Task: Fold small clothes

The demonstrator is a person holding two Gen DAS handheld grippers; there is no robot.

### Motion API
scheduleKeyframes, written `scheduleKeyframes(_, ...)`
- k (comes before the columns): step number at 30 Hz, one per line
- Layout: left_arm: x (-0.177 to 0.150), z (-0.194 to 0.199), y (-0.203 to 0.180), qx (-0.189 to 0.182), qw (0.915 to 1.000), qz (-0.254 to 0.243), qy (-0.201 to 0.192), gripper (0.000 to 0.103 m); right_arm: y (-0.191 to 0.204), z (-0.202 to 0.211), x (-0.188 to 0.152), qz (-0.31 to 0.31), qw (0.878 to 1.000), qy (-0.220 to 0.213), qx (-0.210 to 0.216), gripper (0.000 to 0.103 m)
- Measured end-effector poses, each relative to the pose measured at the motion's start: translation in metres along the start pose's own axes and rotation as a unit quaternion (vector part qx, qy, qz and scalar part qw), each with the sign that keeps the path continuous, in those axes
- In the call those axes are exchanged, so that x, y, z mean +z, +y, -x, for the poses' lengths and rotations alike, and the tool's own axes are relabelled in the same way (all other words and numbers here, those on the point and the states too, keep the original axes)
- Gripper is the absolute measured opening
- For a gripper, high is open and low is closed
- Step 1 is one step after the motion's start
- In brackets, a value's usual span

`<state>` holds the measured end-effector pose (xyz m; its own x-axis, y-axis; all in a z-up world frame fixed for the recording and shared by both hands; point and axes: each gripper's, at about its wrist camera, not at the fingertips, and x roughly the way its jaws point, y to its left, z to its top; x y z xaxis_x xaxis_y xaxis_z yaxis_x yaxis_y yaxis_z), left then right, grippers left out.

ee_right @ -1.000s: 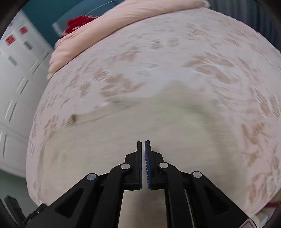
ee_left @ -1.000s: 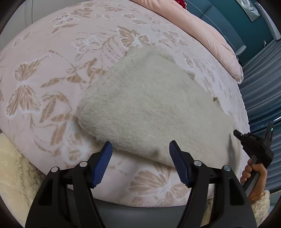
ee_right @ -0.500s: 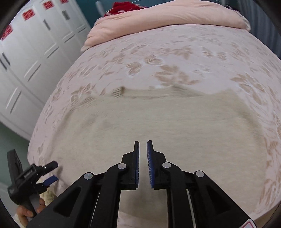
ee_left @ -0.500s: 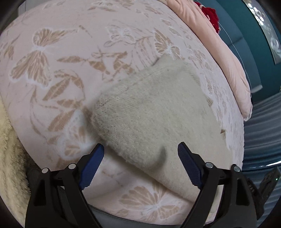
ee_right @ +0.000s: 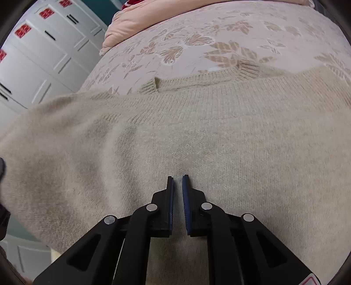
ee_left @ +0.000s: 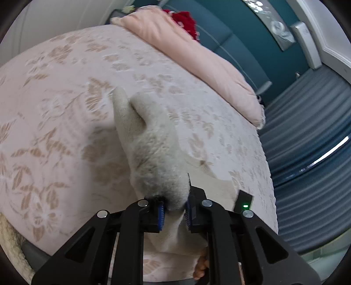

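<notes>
L gripper: jaws closing, blue pads already pinched on a bunched fold of the cream knit sweater, which rises out of the jaws in a soft ridge with two peaks at its far end. Under the gripper, fingers of a hand show at the frame's bottom, w/ a flat part of the same knit beside them on the bed.

R gripper: jaws nearly together, only a thin slit between pads, nothing in it; tips are on or just above the sweater, can't tell which. Here the knit lies spread flat across most of the view, ribbed neckline at its far edge. At left it lifts off the bed toward a dark, blurred shape at the frame edge.

Beyond: bed w/ pink floral sheet under the sweater. Farther, a folded peach duvet along the bed's far end, something red behind it. White cabinet doors w/ red labels on the R view's left; teal wall and blue-grey curtain in the L view.
</notes>
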<state>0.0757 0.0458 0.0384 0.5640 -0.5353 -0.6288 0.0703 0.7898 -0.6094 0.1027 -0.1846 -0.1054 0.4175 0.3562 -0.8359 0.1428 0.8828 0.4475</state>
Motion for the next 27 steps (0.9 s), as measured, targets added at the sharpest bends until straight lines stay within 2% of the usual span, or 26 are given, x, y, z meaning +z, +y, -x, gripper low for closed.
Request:
scheduleKeyframes(4, -0.01, -0.015, -0.068, -0.036, 0.9967, -0.07, 0.017, 0.013, -0.016, 0.011, -0.005, -0.04, 0.998, -0.007, 0.044, 0.011)
scheduleKeyframes(7, -0.029, -0.037, -0.103, -0.051, 0.9918, -0.107, 0.048, 0.013, -0.034, 0.037, -0.009, -0.068, 0.995, -0.029, 0.064, 0.014)
scheduleKeyframes(10, -0.058, -0.061, -0.128, -0.052, 0.9827, -0.152, 0.092, 0.013, -0.074, 0.087, -0.018, -0.111, 0.988, -0.083, 0.075, 0.033)
scheduleKeyframes(12, -0.083, -0.081, -0.136, -0.04, 0.9734, -0.191, 0.121, 0.014, -0.107, 0.122, -0.03, -0.137, 0.983, -0.114, 0.05, 0.037)
scheduleKeyframes(14, -0.109, -0.096, -0.132, -0.017, 0.9626, -0.231, 0.14, 0.015, -0.136, 0.153, -0.044, -0.168, 0.976, -0.135, 0.033, 0.037)
scheduleKeyframes(16, -0.133, -0.101, -0.12, -0.005, 0.9552, -0.252, 0.155, 0.019, -0.155, 0.177, -0.056, -0.195, 0.969, -0.144, 0.041, 0.042)
scheduleKeyframes(17, -0.139, -0.099, -0.113, -0.011, 0.9543, -0.25, 0.163, 0.023, -0.158, 0.186, -0.06, -0.199, 0.968, -0.146, 0.043, 0.05)
scheduleKeyframes(18, -0.145, -0.094, -0.104, -0.012, 0.9538, -0.253, 0.161, 0.031, -0.158, 0.193, -0.064, -0.196, 0.969, -0.147, 0.042, 0.061)
scheduleKeyframes(19, -0.149, -0.087, -0.097, -0.007, 0.9528, -0.261, 0.154, 0.036, -0.156, 0.197, -0.067, -0.192, 0.969, -0.147, 0.042, 0.066)
scheduleKeyframes(20, -0.154, -0.082, -0.09, 0.003, 0.9512, -0.271, 0.148, 0.046, -0.152, 0.199, -0.069, -0.188, 0.97, -0.146, 0.046, 0.073)
scheduleKeyframes(21, -0.156, -0.076, -0.081, 0.029, 0.9497, -0.279, 0.139, 0.059, -0.149, 0.198, -0.07, -0.187, 0.97, -0.143, 0.056, 0.076)
scheduleKeyframes(22, -0.16, -0.071, -0.075, 0.05, 0.9492, -0.282, 0.131, 0.062, -0.144, 0.195, -0.071, -0.19, 0.97, -0.137, 0.068, 0.077)
scheduleKeyframes(24, -0.159, -0.066, -0.058, 0.074, 0.9485, -0.281, 0.125, 0.063, -0.135, 0.188, -0.066, -0.192, 0.97, -0.122, 0.087, 0.081)
scheduleKeyframes(27, -0.153, -0.065, -0.037, 0.098, 0.9523, -0.261, 0.126, 0.063, -0.112, 0.169, -0.054, -0.185, 0.975, -0.088, 0.081, 0.081)
